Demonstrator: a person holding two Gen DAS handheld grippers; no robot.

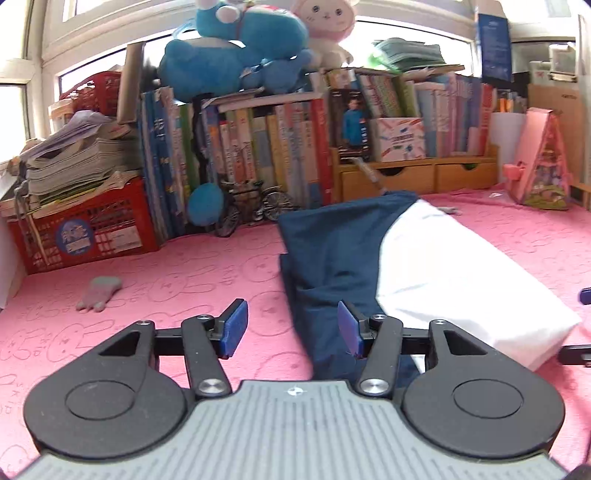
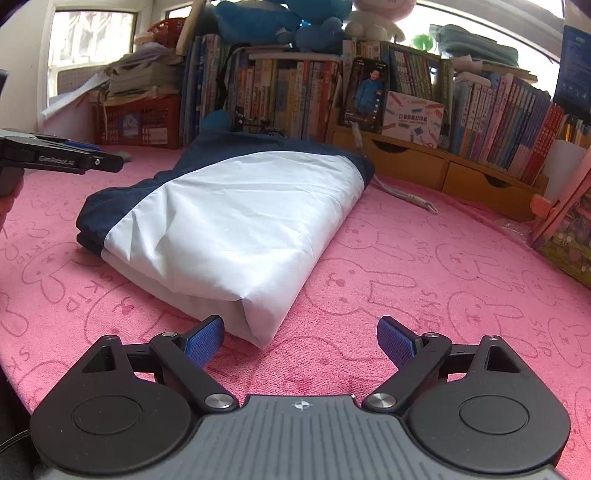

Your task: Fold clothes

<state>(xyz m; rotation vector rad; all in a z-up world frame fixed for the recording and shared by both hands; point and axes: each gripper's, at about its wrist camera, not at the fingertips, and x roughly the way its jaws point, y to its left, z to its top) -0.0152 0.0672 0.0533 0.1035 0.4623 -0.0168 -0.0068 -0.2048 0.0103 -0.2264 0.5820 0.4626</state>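
The garment (image 2: 229, 218) lies folded; both grippers (image 1: 291, 328) (image 2: 301, 341) are held spread and empty; layers could be dragged apart if nudged

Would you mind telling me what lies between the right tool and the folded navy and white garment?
Only bare pink rabbit-print cloth separates the open right tool from the folded navy and white garment, seen in the right wrist view.

The folded garment (image 2: 229, 221) lies on the mat (image 2: 424, 295), running from 6 toward 12 o'clock. Behind it at 12 stands a row of books (image 2: 280, 92) with plush toys (image 2: 295, 22) on top. A crate (image 2: 140, 120) sits at 10 o'clock, wooden drawers (image 2: 443, 166) at 2. The left gripper (image 2: 70, 155) hovers at 9.
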